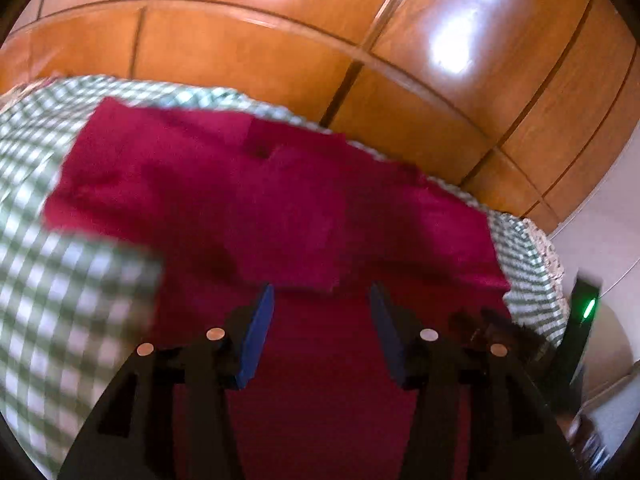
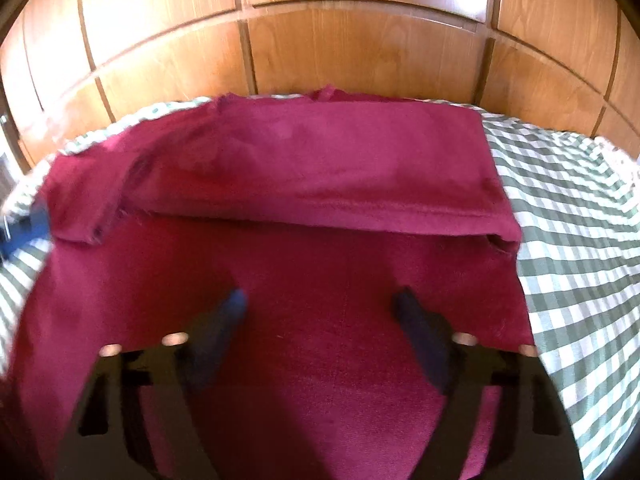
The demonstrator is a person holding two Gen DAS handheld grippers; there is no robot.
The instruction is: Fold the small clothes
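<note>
- Left wrist view: left hand-held gripper [image 1: 322, 294] has jaws part open, nothing between the pads, red cloth [image 1: 248, 200] just below and ahead of them. View is motion-blurred.
- Cloth lies spread on the green-checked sheet [image 1: 60, 280], a small flap turned over near its far edge. Wood panelling [image 1: 280, 52] behind.
- The other hand-held gripper's body, with a green light, shows at the right edge [image 1: 582, 320].
- Right wrist view: right hand-held gripper [image 2: 320, 300] also part open and empty, over the near part of the cloth [image 2: 320, 168]; whether the tips touch the fabric I can't tell.
- Far half of the cloth is already folded toward the camera, fold edge running across the middle. Its left end is rumpled and skewed; the right end sits square. Checked sheet [image 2: 572, 240] bare to the right.
- My read: one fold done, next fold pending. To do it well, first flatten the rumpled left end, then pinch both layers at matching corners with both grippers, lift together, and lay edge on edge. Grabbing a single layer would undo the first fold.
</note>
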